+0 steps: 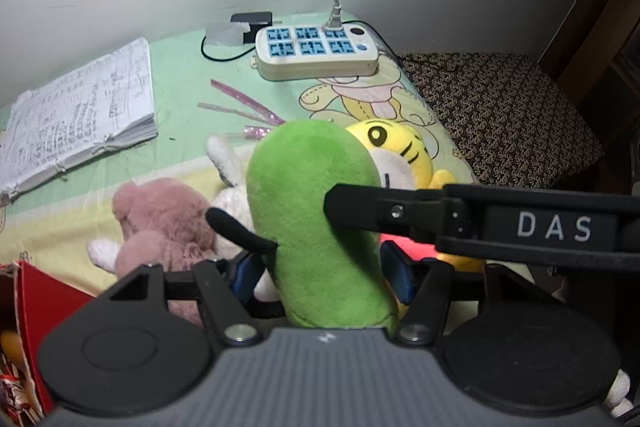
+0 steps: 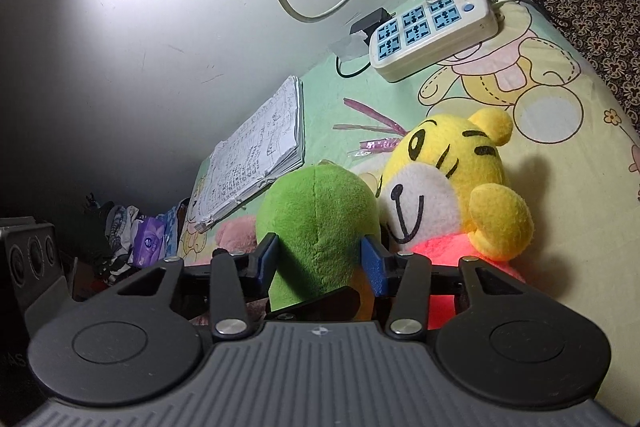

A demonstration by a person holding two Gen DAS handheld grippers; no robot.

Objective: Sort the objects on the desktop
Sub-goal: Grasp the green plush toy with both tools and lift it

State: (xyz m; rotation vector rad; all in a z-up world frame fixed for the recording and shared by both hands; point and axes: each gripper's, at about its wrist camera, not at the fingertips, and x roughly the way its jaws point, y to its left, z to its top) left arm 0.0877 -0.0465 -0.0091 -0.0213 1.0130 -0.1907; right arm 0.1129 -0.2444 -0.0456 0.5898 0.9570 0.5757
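**Green plush clamped from two sides at once**

Green plush toy (image 1: 316, 227) is shown upright amid a heap of soft toys, w/ both tongs closed on it. Left gripper (image 1: 320, 267): blue pads pressed into the plush's lower flanks, fabric visibly pinched inward, so a grasp is read, not a hover. Right gripper (image 1: 276, 223), seen in the left wrist view as a black bar marked "DAS", is brought in across the toy from the right; one finger crosses its front, the other emerges behind its left edge. In the right wrist view the same plush sits betw. the blue pads w/ both touching its sides, i.e. clenched on it.

Double hold is judged a hand-over or a re-grip: the toy is soft and bulky, so one pinch low down would let it flop.

Surroundings, all on the cartoon-print sheet (image 1: 180, 67): yellow tiger plush (image 2: 452, 187) leaning just beside the green one, touching it; pink plush (image 1: 160, 223) and white plush (image 1: 228, 163) to the left, partly hidden. Notebook (image 1: 80, 115) lies open by the wall; power strip (image 1: 316, 51) farther back, plugged; pink wrappers (image 1: 244, 107) between. Red box (image 1: 36, 307), lower left, is a likely bin, though that cannot be confirmed.
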